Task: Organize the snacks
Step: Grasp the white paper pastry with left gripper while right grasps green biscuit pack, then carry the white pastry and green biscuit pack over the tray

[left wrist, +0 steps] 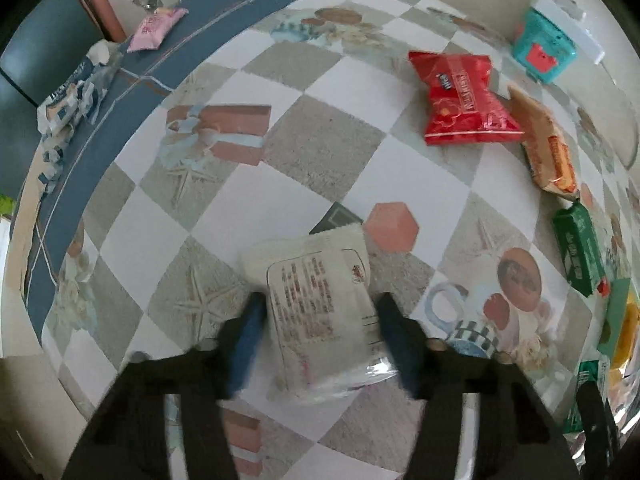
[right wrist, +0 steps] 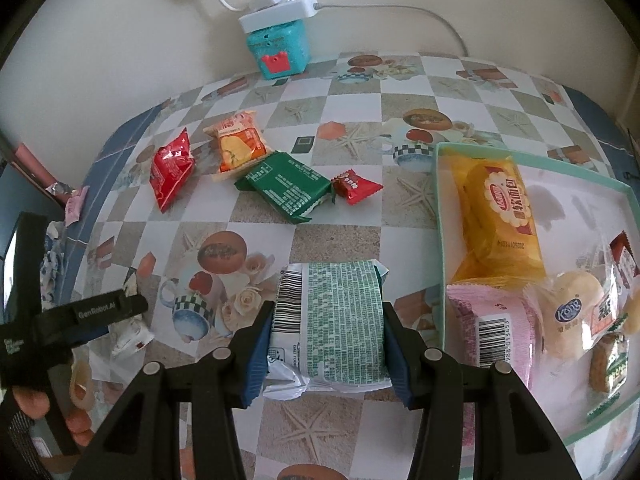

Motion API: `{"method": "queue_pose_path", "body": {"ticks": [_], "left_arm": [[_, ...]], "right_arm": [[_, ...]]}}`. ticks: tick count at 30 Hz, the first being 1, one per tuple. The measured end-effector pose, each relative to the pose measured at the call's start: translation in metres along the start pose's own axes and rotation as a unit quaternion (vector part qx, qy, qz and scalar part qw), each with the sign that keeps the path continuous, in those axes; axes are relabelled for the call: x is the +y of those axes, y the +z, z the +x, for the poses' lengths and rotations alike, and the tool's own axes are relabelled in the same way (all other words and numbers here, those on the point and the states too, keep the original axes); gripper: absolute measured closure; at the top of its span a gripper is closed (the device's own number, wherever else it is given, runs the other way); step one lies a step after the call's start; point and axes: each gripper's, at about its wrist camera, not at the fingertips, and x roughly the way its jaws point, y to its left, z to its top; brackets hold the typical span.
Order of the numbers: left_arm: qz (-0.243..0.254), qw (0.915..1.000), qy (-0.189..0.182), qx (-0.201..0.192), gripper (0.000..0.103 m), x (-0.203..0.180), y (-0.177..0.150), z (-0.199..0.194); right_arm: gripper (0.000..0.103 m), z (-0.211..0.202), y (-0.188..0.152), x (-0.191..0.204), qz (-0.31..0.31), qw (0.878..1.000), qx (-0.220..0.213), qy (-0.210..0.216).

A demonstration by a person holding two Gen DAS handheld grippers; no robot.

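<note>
In the left wrist view my left gripper point(left wrist: 320, 312) points down at the checked tablecloth, its blue pads against both sides of a white snack packet point(left wrist: 316, 296) with red print. The right wrist view shows that gripper point(right wrist: 120, 312) at the far left, over the same packet point(right wrist: 130, 338). My right gripper point(right wrist: 328, 312) is shut on a green-and-white packet point(right wrist: 336, 316), held just left of the teal-rimmed tray point(right wrist: 440, 220). In the tray lie a yellow packet point(right wrist: 500, 216), a pink packet point(right wrist: 492, 320) and several small snacks.
Loose on the cloth are a red packet point(right wrist: 170, 168), an orange packet point(right wrist: 240, 144), a green packet point(right wrist: 284, 188) and a small red one point(right wrist: 354, 190). A teal box point(right wrist: 278, 50) with a power strip point(right wrist: 280, 6) stands by the wall. A pink packet point(left wrist: 154, 28) lies at the far edge.
</note>
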Motion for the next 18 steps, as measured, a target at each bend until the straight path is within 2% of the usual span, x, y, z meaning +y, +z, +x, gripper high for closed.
{"method": "queue_pose_path", "body": {"ticks": [8,12,18], "left_arm": [[-0.018,0.9998,-0.002,-0.001,0.048,0.005,-0.022,-0.017],[-0.014,0.9994,-0.012,-0.029,0.048,0.004,-0.033,-0.046],[0.005,0.9967,-0.046,-0.067,0.048,-0.022,-0.040,-0.090]], "right_arm": [[0.050,-0.007,0.003,-0.004,0.007,1.000,-0.006,0.009],[0.050,-0.018,0.007,-0.007,0.009,1.000,-0.019,0.009],[0.050,-0.044,0.014,-0.017,0.017,0.998,-0.052,0.005]]}}
